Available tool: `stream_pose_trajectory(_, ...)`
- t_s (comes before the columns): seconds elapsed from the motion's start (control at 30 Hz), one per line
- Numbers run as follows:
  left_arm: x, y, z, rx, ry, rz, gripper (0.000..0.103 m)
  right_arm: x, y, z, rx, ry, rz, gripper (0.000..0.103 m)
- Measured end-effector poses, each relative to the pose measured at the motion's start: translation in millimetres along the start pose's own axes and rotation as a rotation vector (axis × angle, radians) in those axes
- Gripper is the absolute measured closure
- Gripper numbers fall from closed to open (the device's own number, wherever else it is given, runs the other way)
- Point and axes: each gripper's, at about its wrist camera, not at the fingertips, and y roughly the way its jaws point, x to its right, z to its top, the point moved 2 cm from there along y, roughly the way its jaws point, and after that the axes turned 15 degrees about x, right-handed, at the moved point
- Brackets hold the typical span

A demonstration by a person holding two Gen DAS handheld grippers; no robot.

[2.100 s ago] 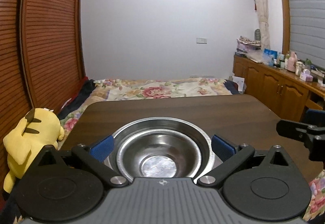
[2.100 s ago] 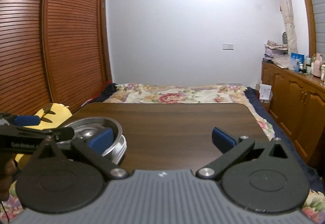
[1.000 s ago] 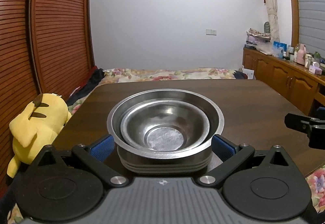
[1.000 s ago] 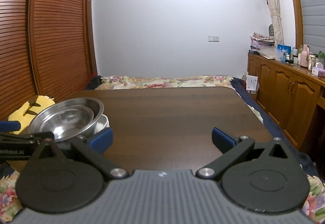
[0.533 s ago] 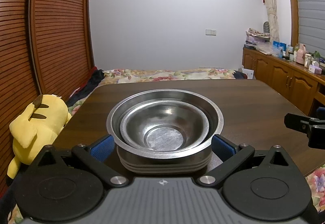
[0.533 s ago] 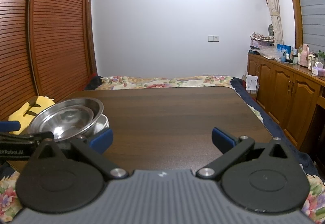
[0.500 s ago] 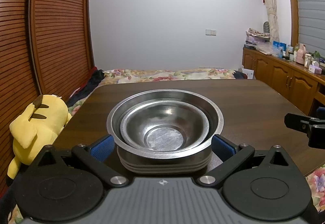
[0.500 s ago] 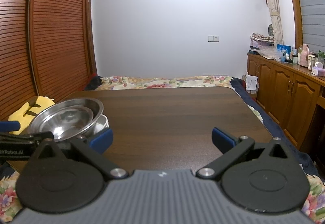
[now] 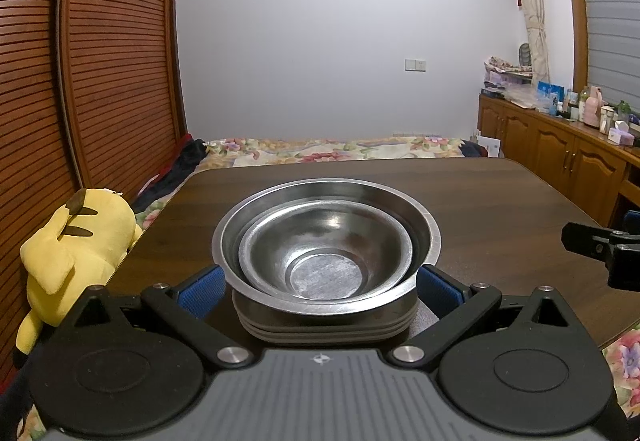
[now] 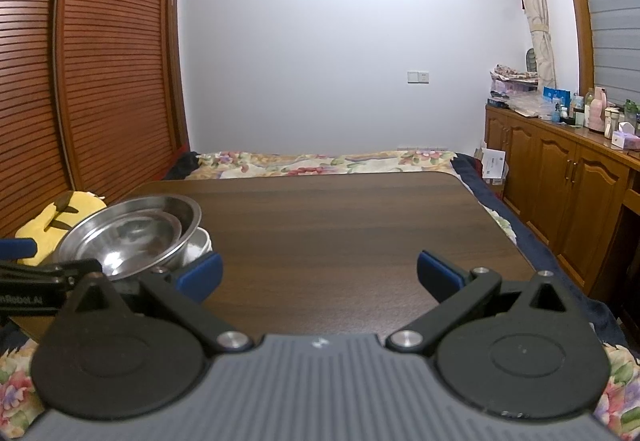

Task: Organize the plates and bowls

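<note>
steel bowls [image 9: 326,261]: nested, frame centre, on tabletop [image 9: 500,209]
left gripper [image 9: 320,287]: fingers spread, flanking stack
right gripper [image 10: 318,273]: fingers spread, empty
risk: slick rims, stack could slip w/ off-centre pinch

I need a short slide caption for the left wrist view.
Open left gripper flanks stacked steel bowls on a dark wooden table.

Your left gripper's [image 9: 320,287] body hides the base of the bowl stack [image 9: 326,325], so you cannot tell where it meets the table [image 9: 500,209]. In the right wrist view, your right gripper's [image 10: 318,273] left linkage covers the stack's near edge. Only 1 arm of that gripper shows at the left view's right edge. The plush toy [image 9: 76,241] is partly cut off. The bottles on the sideboard [image 10: 568,177] are too small to read.
</note>
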Motion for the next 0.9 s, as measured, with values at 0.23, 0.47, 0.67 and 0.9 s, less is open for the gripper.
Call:
stream_pose_trajectory(0.23, 0.0, -0.3, 0.2, 0.001, 0.000, 0.001, 0.000, 0.9, -0.3, -0.5, 0.003, 0.004, -0.002, 0.000)
stream_pose_trajectory(0.47, -0.8, 0.1, 2.1, 0.002, 0.001, 0.000, 0.000, 1.8, 0.3, 0.2, 0.007, 0.000, -0.004, 0.000)
stream_pose_trajectory(0.67, -1.4, 0.0, 2.5, 0.003, 0.000, -0.001, 0.000, 1.8, 0.2, -0.3, 0.006, 0.001, -0.004, 0.000)
stream_pose_trajectory(0.9, -1.7, 0.0, 2.9, 0.004, -0.001, 0.000, 0.000, 0.9, 0.0, -1.1, 0.005, 0.002, -0.004, 0.000)
